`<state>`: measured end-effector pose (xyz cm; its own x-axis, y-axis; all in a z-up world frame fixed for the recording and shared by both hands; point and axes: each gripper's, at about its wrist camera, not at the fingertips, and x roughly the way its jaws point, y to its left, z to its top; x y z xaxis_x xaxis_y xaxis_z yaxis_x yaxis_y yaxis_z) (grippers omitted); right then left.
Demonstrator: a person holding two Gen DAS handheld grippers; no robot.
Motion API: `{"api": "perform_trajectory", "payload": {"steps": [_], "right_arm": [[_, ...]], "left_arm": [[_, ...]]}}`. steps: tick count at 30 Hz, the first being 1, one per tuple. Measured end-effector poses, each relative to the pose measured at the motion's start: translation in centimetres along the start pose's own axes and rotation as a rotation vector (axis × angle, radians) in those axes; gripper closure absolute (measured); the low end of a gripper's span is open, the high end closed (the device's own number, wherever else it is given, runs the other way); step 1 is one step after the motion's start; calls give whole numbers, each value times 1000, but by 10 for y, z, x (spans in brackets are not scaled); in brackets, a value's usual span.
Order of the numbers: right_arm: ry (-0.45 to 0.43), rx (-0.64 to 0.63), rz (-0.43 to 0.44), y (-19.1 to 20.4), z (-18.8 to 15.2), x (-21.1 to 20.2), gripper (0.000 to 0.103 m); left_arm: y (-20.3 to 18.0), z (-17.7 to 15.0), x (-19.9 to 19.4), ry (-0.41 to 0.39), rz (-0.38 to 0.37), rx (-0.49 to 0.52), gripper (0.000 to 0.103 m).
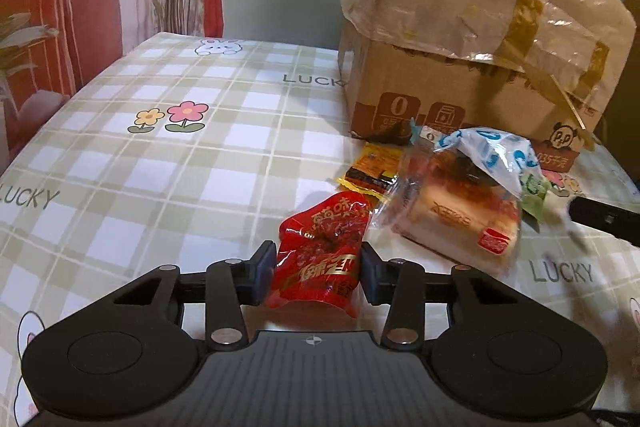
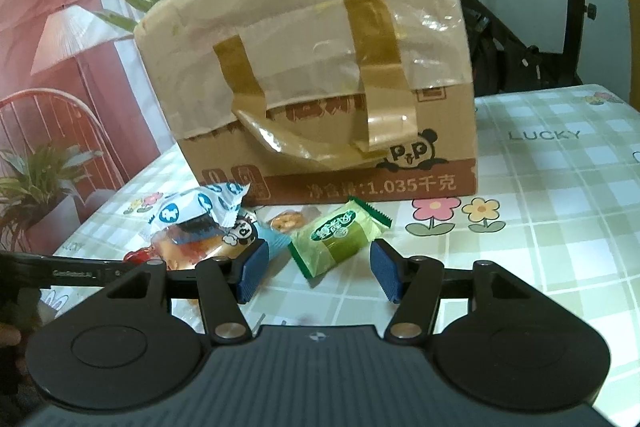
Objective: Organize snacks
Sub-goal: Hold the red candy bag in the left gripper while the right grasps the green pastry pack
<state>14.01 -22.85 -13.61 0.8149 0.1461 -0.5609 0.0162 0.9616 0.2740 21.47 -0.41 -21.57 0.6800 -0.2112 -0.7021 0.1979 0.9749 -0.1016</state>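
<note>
Low in the frame, the left gripper [image 1: 318, 273] squeezes a shiny, crinkly red snack packet [image 1: 320, 259]; the right gripper [image 2: 316, 269] hangs open.

Dim, soft — fisheye-warped edges

L gripper [image 1: 318, 273] clamped, R gripper [image 2: 315, 270] jaws apart.

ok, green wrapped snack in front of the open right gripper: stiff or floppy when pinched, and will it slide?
The green snack looks like a small block in loose film, so the core probably resists while the crimped ends flop. The glossy wrapper on the smooth tablecloth may skid if the right gripper nudges it. Likely light.
</note>
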Motion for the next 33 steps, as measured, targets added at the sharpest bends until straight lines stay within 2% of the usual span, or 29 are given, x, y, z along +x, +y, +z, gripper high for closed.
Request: {"api": "perform_trajectory", "payload": {"steps": [5,10,12,16,22,27,33], "right_arm": [[54,35,-4,-5,14,21,43],[87,-31,-122,0,34,53,43],[112,-52,-183,4,38,68,38],[139,-90,-245,11,36,86,28],[136,-135,-266,17,25,78,28],[120,-108,-251,9,6,55,27],[113,-184,-277,13,-4,31,23]], "left_arm": [[6,0,-11,-56,-7,-30,57],[11,0,-17,-90,-11,-53,57],[13,-2,-18,-93,-16,-65,57],[17,-3,-18,-97,-22,-78,57],[16,-3,-18,-103,-32,-89,57],[14,-4,-18,-105,-45,-79,57],[12,-5,-18,-102,-55,-71,57]]}}
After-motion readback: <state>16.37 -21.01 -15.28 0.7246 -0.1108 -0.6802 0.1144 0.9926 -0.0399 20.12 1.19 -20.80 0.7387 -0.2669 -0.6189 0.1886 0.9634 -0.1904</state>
